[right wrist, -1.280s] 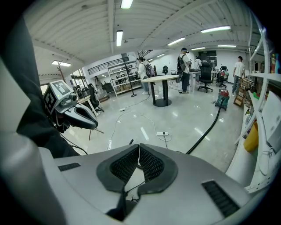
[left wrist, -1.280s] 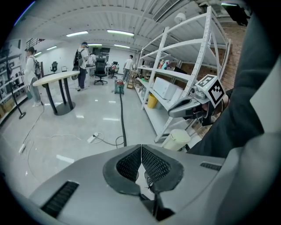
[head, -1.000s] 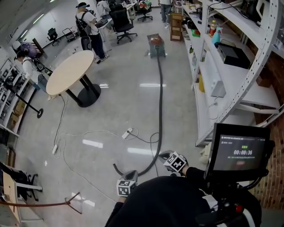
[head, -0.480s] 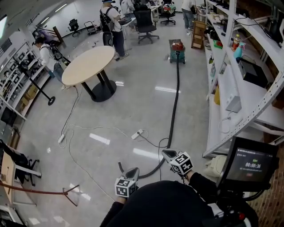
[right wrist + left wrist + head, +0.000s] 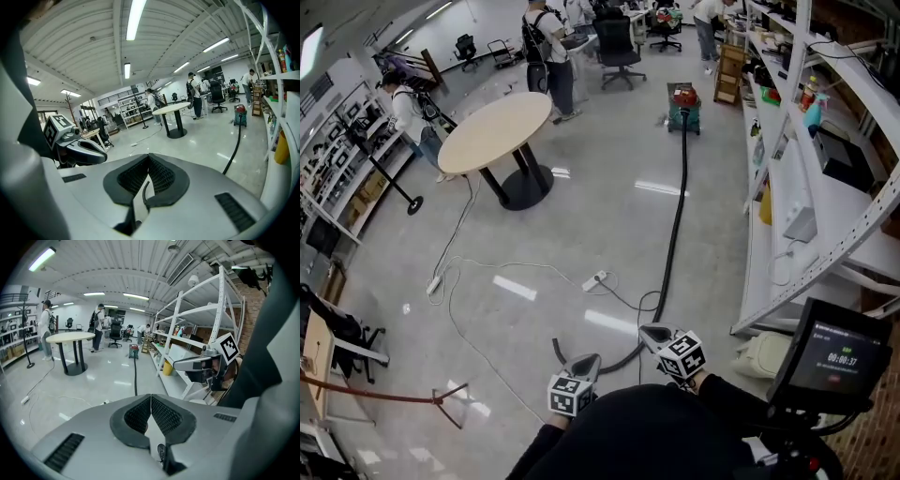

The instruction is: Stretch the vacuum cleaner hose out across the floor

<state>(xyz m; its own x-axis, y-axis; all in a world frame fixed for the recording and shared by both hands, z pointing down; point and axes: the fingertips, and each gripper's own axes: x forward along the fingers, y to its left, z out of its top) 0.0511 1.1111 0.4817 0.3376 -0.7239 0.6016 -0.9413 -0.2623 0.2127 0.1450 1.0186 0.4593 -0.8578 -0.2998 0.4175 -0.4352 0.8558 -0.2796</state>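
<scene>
The black vacuum hose (image 5: 675, 216) runs in a nearly straight line over the floor from the green and red vacuum cleaner (image 5: 682, 103) toward me. Near my feet it hooks left to its free end (image 5: 556, 351). My left gripper (image 5: 587, 361) hovers beside that end and is shut with nothing in it. My right gripper (image 5: 652, 332) is above the hose's bend, also shut and empty. In the left gripper view the closed gripper (image 5: 151, 396) points at the hose (image 5: 136, 378). The right gripper (image 5: 149, 156) in its own view shows the hose (image 5: 234, 146) off to the right.
A round table (image 5: 497, 131) stands at the left middle. White cables and a power strip (image 5: 593, 279) lie on the floor just left of the hose. White shelving (image 5: 811, 187) lines the right side. People and an office chair (image 5: 619, 42) are at the back.
Both grippers have lifted a little, still shut and empty. The head view has swung, so the vacuum cleaner and table sit further right. The hose lies as before.
</scene>
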